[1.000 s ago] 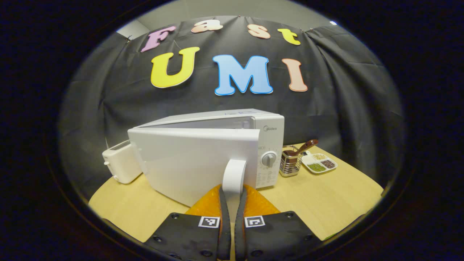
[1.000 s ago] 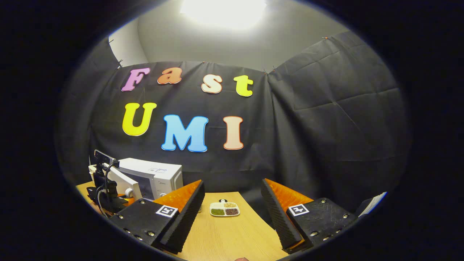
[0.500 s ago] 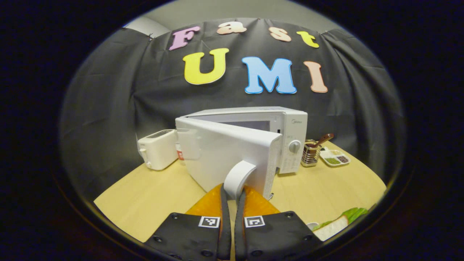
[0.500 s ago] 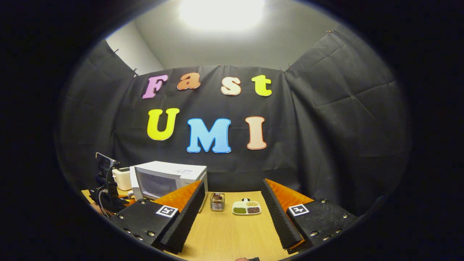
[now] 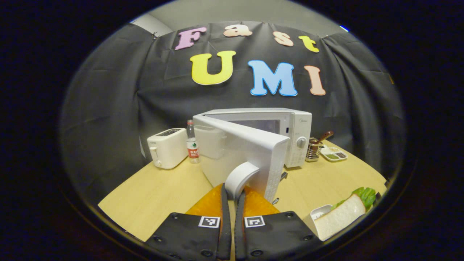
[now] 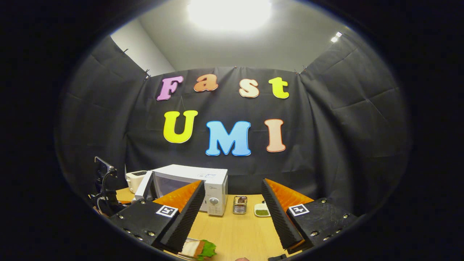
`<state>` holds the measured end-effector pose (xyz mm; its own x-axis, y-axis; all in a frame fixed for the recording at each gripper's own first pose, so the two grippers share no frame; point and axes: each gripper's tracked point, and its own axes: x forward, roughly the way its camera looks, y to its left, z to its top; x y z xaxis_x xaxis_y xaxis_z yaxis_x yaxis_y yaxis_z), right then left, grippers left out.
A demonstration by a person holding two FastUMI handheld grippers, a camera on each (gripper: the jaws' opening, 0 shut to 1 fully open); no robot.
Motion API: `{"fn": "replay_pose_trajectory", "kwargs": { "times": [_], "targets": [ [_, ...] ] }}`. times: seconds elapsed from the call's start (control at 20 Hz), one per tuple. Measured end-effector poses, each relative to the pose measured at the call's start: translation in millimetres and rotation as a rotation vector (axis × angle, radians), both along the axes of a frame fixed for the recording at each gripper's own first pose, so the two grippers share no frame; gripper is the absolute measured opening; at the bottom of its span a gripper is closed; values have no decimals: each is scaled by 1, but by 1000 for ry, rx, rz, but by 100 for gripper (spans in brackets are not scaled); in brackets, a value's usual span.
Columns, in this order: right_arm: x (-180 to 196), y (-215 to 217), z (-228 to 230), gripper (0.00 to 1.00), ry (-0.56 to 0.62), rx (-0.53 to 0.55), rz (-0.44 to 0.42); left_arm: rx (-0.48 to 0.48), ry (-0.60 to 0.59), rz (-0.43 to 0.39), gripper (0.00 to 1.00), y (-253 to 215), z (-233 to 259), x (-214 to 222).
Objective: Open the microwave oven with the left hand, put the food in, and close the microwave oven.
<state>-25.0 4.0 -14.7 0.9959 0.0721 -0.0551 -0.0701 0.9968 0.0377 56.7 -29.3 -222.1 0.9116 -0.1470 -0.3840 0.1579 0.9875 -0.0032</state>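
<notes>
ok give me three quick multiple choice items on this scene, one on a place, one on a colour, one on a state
1. Where is the bottle?
A. between toaster and microwave
B. on top of the microwave
C. beside the sandwich

2. What colour is the toaster?
A. red
B. white
C. black

3. How is the microwave door?
A. shut
B. taken off
C. swung partly open

Answers:
1. A, the left gripper view shows it standing on the table in the gap between them.
2. B, its body is white, like the microwave.
3. C, the door stands angled away from the body with the cavity in sight behind it, and the left gripper has its jaws closed on the door handle; the right gripper is open.
</notes>
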Motion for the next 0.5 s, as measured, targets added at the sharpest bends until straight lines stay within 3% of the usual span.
{"fn": "replay_pose_trajectory", "kwargs": {
  "times": [0.5],
  "targets": [
    [-6,90,5,95,-5,1,-15,-14,0,-68,10,77,-3,-8]
  ]
}}
